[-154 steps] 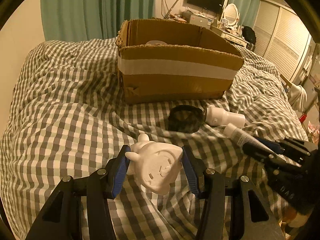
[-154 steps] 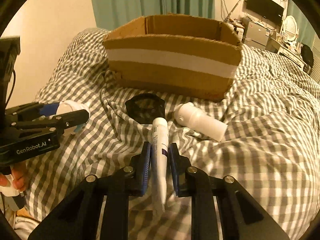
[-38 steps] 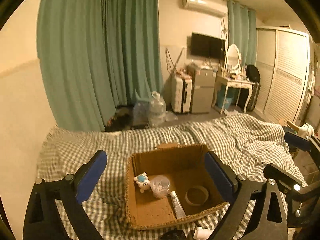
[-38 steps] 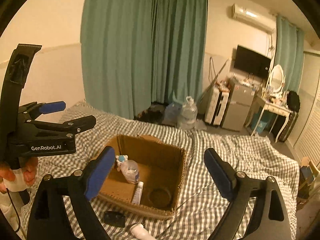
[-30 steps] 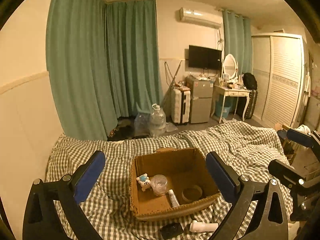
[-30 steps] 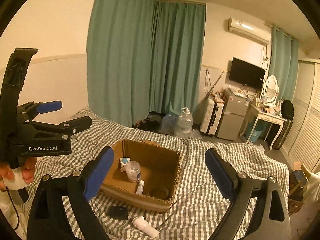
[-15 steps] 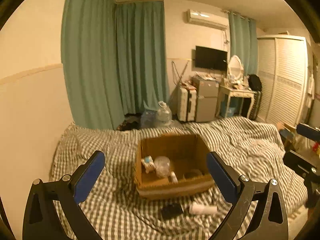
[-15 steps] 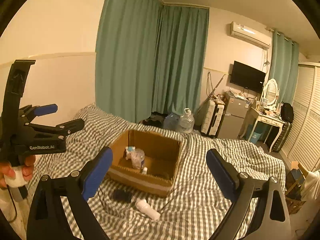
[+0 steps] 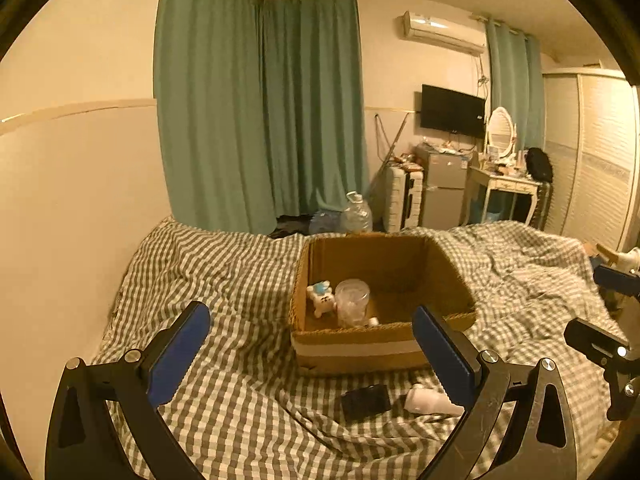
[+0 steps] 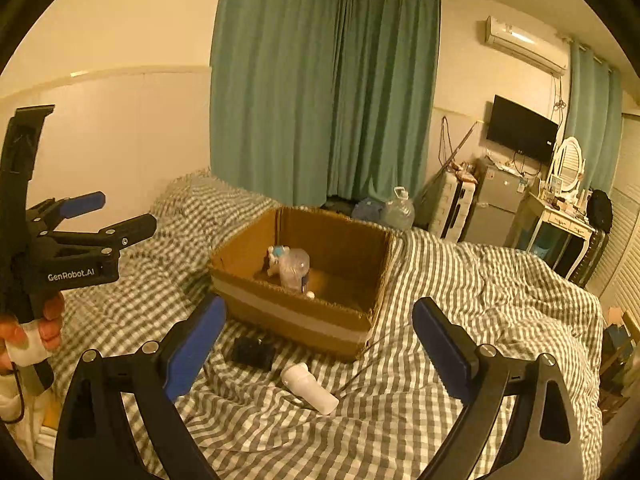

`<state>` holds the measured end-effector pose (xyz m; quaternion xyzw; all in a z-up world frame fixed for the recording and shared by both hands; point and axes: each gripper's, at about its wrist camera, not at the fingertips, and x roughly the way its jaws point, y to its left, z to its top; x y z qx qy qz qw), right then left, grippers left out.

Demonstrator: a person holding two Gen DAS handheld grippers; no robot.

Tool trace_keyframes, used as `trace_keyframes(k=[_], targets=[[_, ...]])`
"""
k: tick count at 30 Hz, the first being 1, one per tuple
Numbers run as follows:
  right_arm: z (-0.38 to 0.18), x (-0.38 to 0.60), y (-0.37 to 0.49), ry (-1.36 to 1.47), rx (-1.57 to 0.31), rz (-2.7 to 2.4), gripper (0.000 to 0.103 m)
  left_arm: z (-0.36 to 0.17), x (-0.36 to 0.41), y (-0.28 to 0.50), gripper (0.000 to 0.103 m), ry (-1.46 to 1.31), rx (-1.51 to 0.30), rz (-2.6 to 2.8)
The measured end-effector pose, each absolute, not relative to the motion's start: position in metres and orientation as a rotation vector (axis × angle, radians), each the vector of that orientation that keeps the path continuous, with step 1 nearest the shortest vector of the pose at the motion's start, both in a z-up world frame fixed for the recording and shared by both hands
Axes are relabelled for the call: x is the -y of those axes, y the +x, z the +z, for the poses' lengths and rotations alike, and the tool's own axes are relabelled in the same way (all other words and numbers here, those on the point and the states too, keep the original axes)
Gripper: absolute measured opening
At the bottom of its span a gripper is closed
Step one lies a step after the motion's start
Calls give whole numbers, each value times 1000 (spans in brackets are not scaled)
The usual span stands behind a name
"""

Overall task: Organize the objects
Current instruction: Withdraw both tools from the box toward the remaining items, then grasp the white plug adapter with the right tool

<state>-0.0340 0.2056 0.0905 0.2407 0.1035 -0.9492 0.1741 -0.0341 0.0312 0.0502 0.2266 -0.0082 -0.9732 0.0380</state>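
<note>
Fingers [image 9: 180, 340] of the left gripper [image 9: 312, 356] are seen spread wide with nothing between them, and the right gripper [image 10: 320, 340] is likewise held fully apart and empty, its blue-padded fingers [image 10: 440, 340] framing the scene from above the bed [image 10: 480, 300]. Five seconds ago a white figurine was clamped by the left fingers and a white tube by the right ones; both grips have since been released. The figurine [image 9: 321, 298] is now seen standing inside the cardboard box [image 9: 360, 352] at its left side, just beside a clear plastic jar [image 9: 352, 302], and the tip of the tube [image 9: 373, 321] can be made out at the jar's foot, near the front wall. Both grippers have been drawn back and lifted since half a second ago, so that the box is viewed from a lower angle and less of its floor is shown; the ring seen inside earlier is hidden behind the front wall. Two things are left on the checked cover in front of the box, unmoved: a black object [image 10: 253, 353], and a white bottle [image 10: 309, 388] lying on its side, close to it but apart. In the right wrist view the left gripper is seen at the left edge, held by a hand [image 10: 36, 332].
</note>
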Motion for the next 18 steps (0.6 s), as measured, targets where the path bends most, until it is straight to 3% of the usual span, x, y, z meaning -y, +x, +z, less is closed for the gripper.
trace_keyframes(k=[18], targets=[[-40,-198,-113,1010,-265,-2621,95,-88,-39,-95,103,1064,-42,-2915]])
